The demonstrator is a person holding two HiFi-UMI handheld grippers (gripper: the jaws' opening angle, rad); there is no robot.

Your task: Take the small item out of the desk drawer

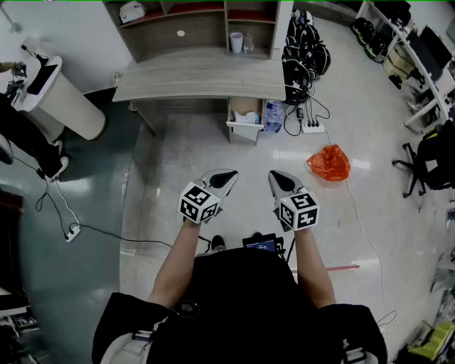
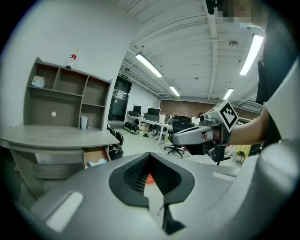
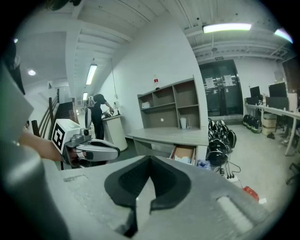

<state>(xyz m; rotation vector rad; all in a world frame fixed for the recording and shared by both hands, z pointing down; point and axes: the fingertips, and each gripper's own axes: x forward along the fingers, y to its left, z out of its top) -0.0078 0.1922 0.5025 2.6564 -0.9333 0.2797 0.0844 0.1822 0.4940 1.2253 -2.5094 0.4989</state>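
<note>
The left gripper (image 1: pixel 226 178) and the right gripper (image 1: pixel 279 181) are held side by side over the floor (image 1: pixel 213 153). They point at the desk (image 1: pixel 202 79) but are well away from it. Both grippers have their jaws pressed together. There is nothing in either one.

The drawer (image 1: pixel 245 121) under the desk is pulled open. A small thing (image 1: pixel 247 117), pale blue and white, lies inside it. It is too small and too far off to tell what it is. From above, the desk top hides the back of the drawer. In the gripper views only the top of the thing peeks over the drawer's side.

A shelf (image 1: pixel 206 21) stands on the back of the desk, with a white cup (image 1: pixel 236 43) in it. The top of the shelf is cut off in the head view.

An orange bag (image 1: pixel 329 162) lies on the floor to the right of the drawer. In the left gripper view only a bit of orange shows through the gap behind the jaws.

A person (image 3: pixel 98 117) stands far back by a white stand in the right gripper view, too small to see well. The holder's own body hides the floor below the grippers.
</note>
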